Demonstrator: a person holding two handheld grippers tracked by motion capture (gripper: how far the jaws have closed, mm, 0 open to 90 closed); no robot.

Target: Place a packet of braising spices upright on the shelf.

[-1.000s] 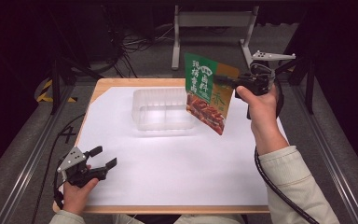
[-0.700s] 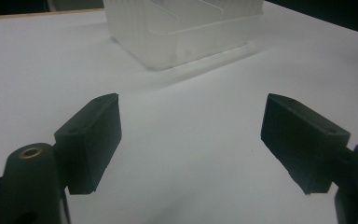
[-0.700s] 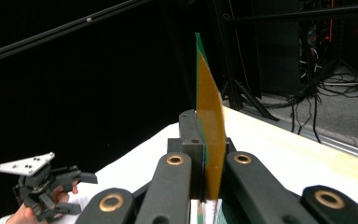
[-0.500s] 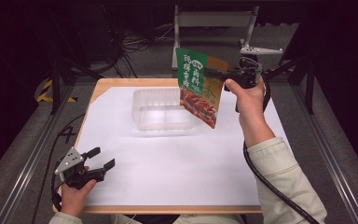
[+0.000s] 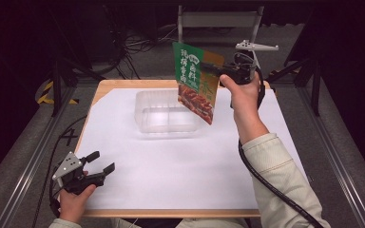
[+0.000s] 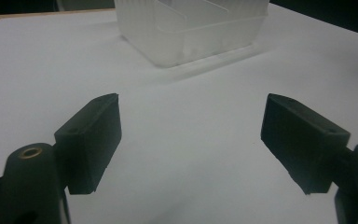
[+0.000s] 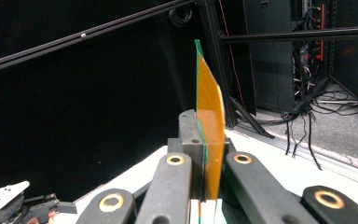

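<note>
The right gripper [image 5: 215, 71] is pinching a green and orange snack packet [image 5: 196, 81] by its side edge, jaws clamped flat against the thin film, so that the packet is hanging upright in the air with its printed face turned toward the person. From the right gripper view the packet [image 7: 209, 140] is showing edge-on, squeezed between the two black jaws, which looks like a grip chosen to keep a limp bag from folding. It is hovering above the near right corner of the clear plastic tray [image 5: 148, 102] on the white table [image 5: 171, 171], apparently lined up for lowering in. Farther out, the left gripper [image 5: 100, 162] is resting at the near left corner with jaws spread wide and holding nothing, kept well apart from the tray [image 6: 186, 32], probably to leave the approach free.
</note>
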